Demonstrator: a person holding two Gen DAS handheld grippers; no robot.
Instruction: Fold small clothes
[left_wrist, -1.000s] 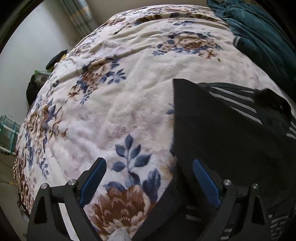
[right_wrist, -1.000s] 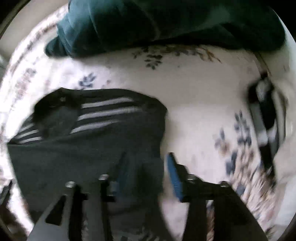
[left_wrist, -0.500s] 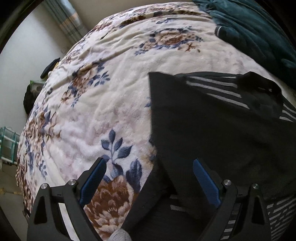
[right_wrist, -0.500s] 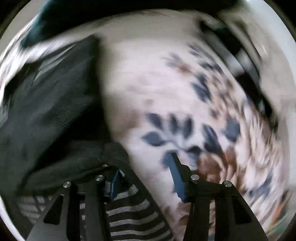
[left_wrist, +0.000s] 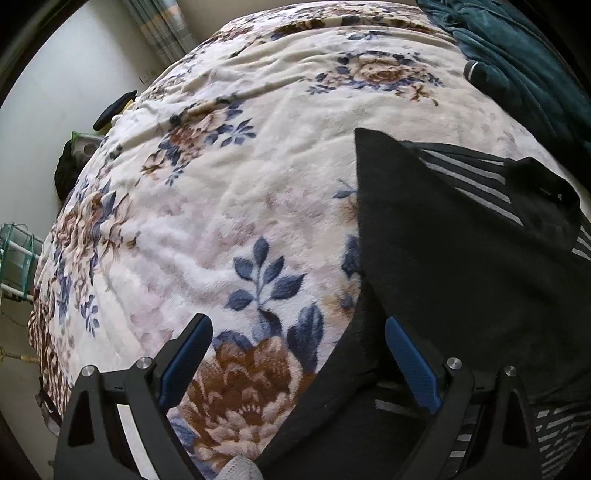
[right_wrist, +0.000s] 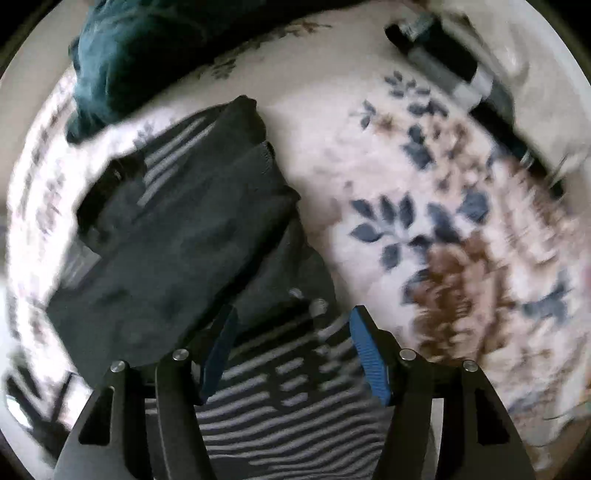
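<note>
The floral blanket spreads wide and bare toward nine o'clock of the left wrist view, giving plenty of room there; a teal blanket crowds one o'clock. The dark striped garment lies at three o'clock, soft, light and limp, so I'd pinch it at a corner or hem. The left gripper gapes wide astride its near edge, holding nothing. The right gripper, jaws just parted further, hovers over the stripes, gripping nothing.
</note>
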